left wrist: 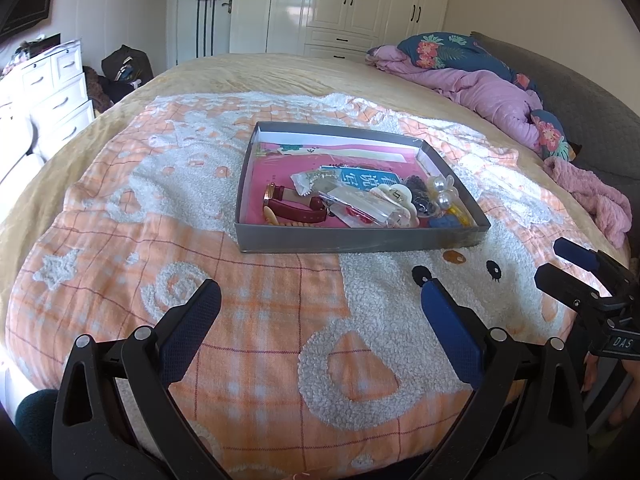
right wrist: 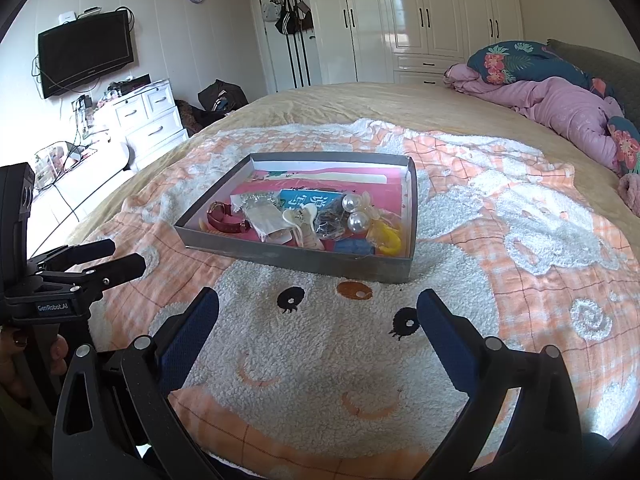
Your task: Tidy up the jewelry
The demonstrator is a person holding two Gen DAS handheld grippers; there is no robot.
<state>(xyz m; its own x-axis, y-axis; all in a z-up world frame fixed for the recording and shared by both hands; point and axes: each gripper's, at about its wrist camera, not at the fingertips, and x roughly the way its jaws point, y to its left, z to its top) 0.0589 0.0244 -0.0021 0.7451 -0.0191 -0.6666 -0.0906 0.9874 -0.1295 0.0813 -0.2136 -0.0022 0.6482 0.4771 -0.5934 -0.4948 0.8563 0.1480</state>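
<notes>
A shallow grey box (left wrist: pixel 360 240) (right wrist: pixel 304 258) sits on the bed blanket and holds several pieces: a red-strap watch (left wrist: pixel 296 206) (right wrist: pixel 226 218), a cream hair claw (left wrist: pixel 394 196) (right wrist: pixel 302 216), pearl clips (left wrist: pixel 440 192) (right wrist: pixel 354 212), small plastic bags, and a yellow piece (right wrist: pixel 388 238). My left gripper (left wrist: pixel 318 298) is open and empty, short of the box's near wall. My right gripper (right wrist: pixel 318 306) is open and empty, also short of the box. Each gripper shows at the edge of the other's view, the right one (left wrist: pixel 560 262) and the left one (right wrist: pixel 120 256).
An orange-and-white cartoon blanket (left wrist: pixel 248 288) covers the bed. A purple quilt and floral pillow (left wrist: pixel 488 88) lie at the far right. A pink knit cloth (left wrist: pixel 592 196) lies at the right edge. White drawers (right wrist: pixel 148 116) stand left of the bed.
</notes>
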